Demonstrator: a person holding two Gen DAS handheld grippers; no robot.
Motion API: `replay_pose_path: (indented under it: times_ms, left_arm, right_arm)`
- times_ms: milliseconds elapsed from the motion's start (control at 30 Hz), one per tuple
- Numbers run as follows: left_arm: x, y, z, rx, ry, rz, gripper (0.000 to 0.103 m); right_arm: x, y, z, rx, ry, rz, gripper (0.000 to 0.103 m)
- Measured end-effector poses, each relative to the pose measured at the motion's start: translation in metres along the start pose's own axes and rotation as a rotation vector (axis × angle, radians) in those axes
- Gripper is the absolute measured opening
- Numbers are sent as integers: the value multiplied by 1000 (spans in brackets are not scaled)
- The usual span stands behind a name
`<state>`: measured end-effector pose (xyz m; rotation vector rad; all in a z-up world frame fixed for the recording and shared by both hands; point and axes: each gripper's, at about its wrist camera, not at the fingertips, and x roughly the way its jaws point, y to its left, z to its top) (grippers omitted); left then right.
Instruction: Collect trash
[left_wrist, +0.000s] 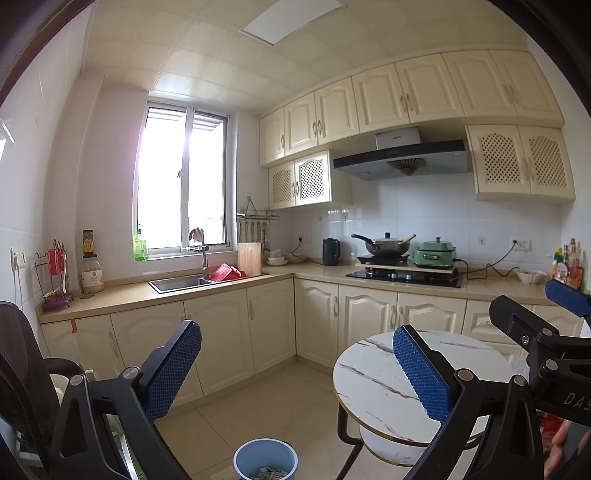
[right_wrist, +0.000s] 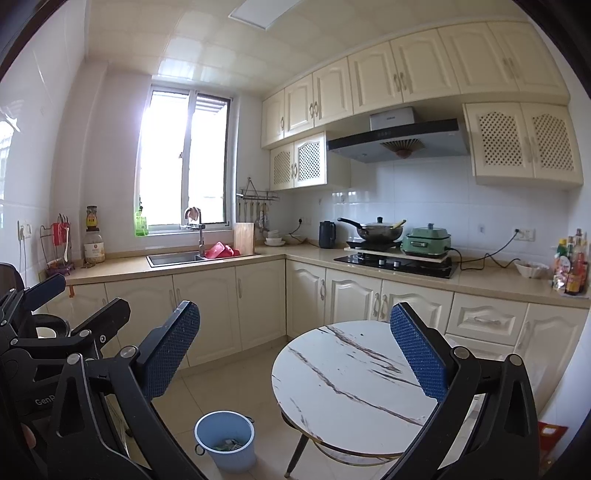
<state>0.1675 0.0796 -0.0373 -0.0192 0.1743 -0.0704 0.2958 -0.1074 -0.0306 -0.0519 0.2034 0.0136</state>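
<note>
Both grippers, left (left_wrist: 297, 373) and right (right_wrist: 295, 349), hang above the bin (right_wrist: 225, 441), jaws spread wide and empty, likely scanning for litter. Trash lies inside the bin, on the floor left of the round table (right_wrist: 354, 384), whose top looks bare.

floor (right_wrist: 236, 380): pale tile, carries blue bin (right_wrist: 225, 439) with scraps inside | round marble-look desk (right_wrist: 347, 376): stands just beside bin, top bare, lower shelf (right_wrist: 354, 456) | counter (right_wrist: 122, 264): sink, jars, hob, wok, kettle, bottles
</note>
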Motion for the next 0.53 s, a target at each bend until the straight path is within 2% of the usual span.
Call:
replay_pose_path:
  times_ms: [533]
  left_arm:
    - [8, 6, 5, 0, 5, -9, 102]
  right_arm:
    - [4, -4, -2, 2, 12, -4, 103]
